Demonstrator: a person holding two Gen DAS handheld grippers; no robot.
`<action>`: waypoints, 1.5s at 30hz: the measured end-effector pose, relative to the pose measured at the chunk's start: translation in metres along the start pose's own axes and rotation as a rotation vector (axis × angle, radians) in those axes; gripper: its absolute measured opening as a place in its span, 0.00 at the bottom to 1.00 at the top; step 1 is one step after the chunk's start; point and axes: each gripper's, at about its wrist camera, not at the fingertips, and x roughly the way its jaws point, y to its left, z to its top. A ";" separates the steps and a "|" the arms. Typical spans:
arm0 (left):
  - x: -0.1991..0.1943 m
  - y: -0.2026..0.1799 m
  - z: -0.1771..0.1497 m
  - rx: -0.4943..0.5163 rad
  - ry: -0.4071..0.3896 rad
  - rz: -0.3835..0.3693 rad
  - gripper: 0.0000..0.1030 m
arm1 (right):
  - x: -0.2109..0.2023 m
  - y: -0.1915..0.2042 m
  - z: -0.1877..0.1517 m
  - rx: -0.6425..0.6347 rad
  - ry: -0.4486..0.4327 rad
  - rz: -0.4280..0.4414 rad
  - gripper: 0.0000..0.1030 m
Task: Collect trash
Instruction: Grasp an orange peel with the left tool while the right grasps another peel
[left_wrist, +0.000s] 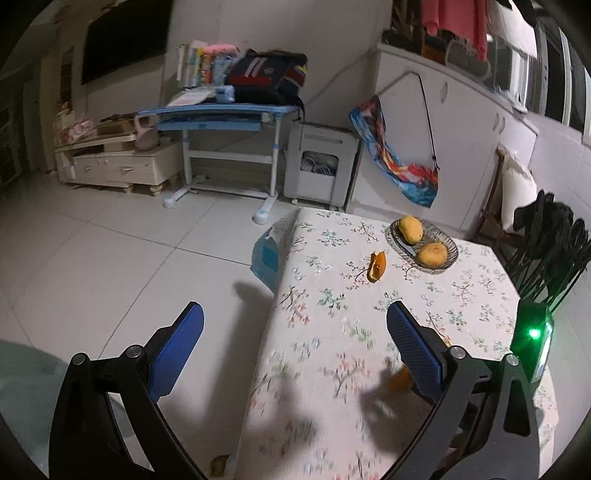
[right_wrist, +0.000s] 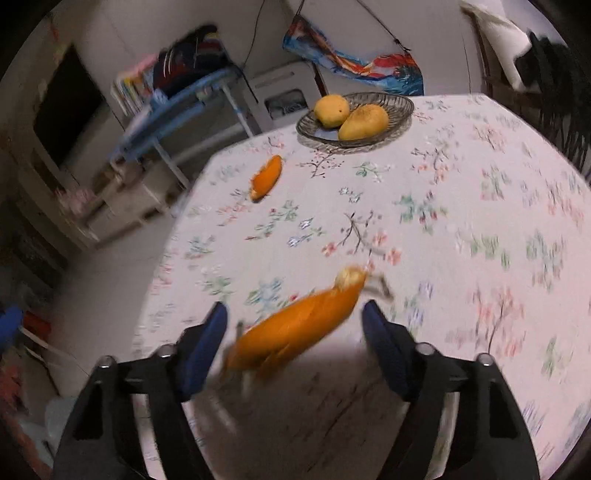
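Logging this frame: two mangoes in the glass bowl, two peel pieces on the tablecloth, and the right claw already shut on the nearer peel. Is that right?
Not quite. The right claw is open; the nearer peel lies between its spread fingers, ungripped, as the right wrist view shows. The rest holds: two mangoes in the glass bowl, and a farther peel on the tablecloth.

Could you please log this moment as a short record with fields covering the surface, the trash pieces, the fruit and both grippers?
surface: table with floral tablecloth
near peel: orange peel lying on the cloth between the open jaws of the right gripper, not gripped; image blurred
far peel: second peel piece lying beside the bowl
fruit: two mangoes in a glass bowl
left gripper: left gripper, jaws open, nothing held, over the table's edge
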 end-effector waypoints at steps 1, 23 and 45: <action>0.007 -0.003 0.003 0.011 0.004 -0.001 0.93 | 0.002 0.000 0.004 -0.042 0.018 -0.013 0.54; 0.191 -0.111 0.034 0.220 0.209 -0.034 0.88 | -0.042 -0.056 -0.004 -0.398 0.243 0.110 0.47; 0.149 -0.111 0.014 0.154 0.275 -0.248 0.13 | -0.058 -0.066 0.006 -0.318 0.180 0.159 0.16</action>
